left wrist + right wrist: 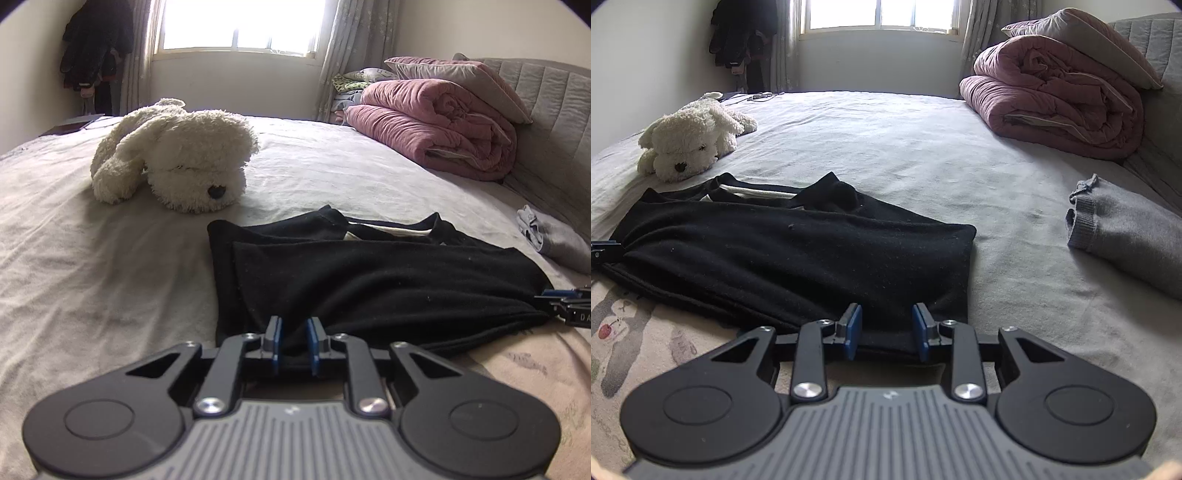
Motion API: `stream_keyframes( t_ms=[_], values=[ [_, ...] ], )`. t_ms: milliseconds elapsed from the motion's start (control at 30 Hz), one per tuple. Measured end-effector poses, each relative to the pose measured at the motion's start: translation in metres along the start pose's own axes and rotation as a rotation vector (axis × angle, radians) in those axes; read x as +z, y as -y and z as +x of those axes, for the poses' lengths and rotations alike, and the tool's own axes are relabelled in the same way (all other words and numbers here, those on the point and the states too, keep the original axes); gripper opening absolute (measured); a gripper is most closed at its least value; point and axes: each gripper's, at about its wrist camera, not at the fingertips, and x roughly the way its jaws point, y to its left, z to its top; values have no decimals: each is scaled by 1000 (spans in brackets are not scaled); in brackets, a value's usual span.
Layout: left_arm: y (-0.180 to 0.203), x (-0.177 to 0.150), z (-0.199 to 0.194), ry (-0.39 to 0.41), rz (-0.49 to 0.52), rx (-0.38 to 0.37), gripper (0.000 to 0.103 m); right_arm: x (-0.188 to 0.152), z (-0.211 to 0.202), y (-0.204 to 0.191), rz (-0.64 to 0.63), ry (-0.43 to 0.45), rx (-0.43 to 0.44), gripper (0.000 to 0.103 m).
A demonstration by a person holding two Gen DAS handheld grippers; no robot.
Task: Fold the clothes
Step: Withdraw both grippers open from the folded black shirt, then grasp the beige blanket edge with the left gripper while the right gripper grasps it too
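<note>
Black linkage arms, silver screws, ribbed grey housing, blue fingers point(275, 334).

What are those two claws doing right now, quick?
Left gripper: jaws slightly apart, black garment between them; grip cannot be told.
Right gripper: open, straddling the garment's near edge.

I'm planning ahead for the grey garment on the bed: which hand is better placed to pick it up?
Right, probably. The grey garment lies just to the right of the right hand-held gripper; from the left hand-held gripper it lies beyond the whole black garment.
</note>
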Motion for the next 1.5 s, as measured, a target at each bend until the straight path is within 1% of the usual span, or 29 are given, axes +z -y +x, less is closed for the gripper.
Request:
stream_keyframes(
  t_ms=[33,67,100,133,167,200,300,333,400,433,567,600,700,800,967,1100,1200,1300,1500],
  values=[
    [1,2,-6,9,-9,3,17,1,-7,1,17,10,16,36],
    [0,2,-13,27,-27,-3,21,0,-12,2,30,19,29,40],
    [-3,0,-15,35,-42,-7,30,-3,-14,5,35,24,40,42],
    [-7,-5,-10,10,-50,2,32,-6,-13,7,38,16,48,41],
    [-12,-9,-6,-5,-65,3,29,-10,-9,9,39,-4,57,40],
    [-17,-11,-6,-5,-95,-9,29,-11,-9,11,51,-4,70,40],
    [-16,-3,-15,-21,-152,-8,30,-7,-19,18,117,-16,100,41],
    [-14,-3,-21,-20,-155,-8,31,-8,-26,21,146,-12,105,43],
    [-9,-5,-34,-18,-146,-12,39,-13,-39,27,190,-20,111,45],
    [-8,-7,-40,-25,-146,-13,40,-16,-45,30,202,-28,109,46],
    [-13,-23,-62,-57,-200,-9,42,-35,-70,36,210,-55,84,46],
    [-15,-28,-68,-62,-217,-10,44,-40,-77,38,223,-59,86,46],
    [-19,-40,-83,-72,-261,-10,44,-52,-93,44,266,-71,83,47],
    [-18,-50,-96,-81,-282,-4,44,-65,-105,48,301,-100,77,47],
    [-16,-63,-117,-102,-268,23,46,-82,-127,52,340,-119,80,47],
    [-25,-75,-132,-113,-321,24,46,-95,-144,51,349,-126,91,47],
    [-31,-82,-141,-126,-363,5,46,-107,-155,51,345,-133,111,47],
    [-31,-87,-149,-151,-367,-30,46,-120,-167,54,366,-140,147,47],
    [-39,-104,-166,-195,-378,-133,46,-139,-182,72,491,-150,261,47]
  ],
)
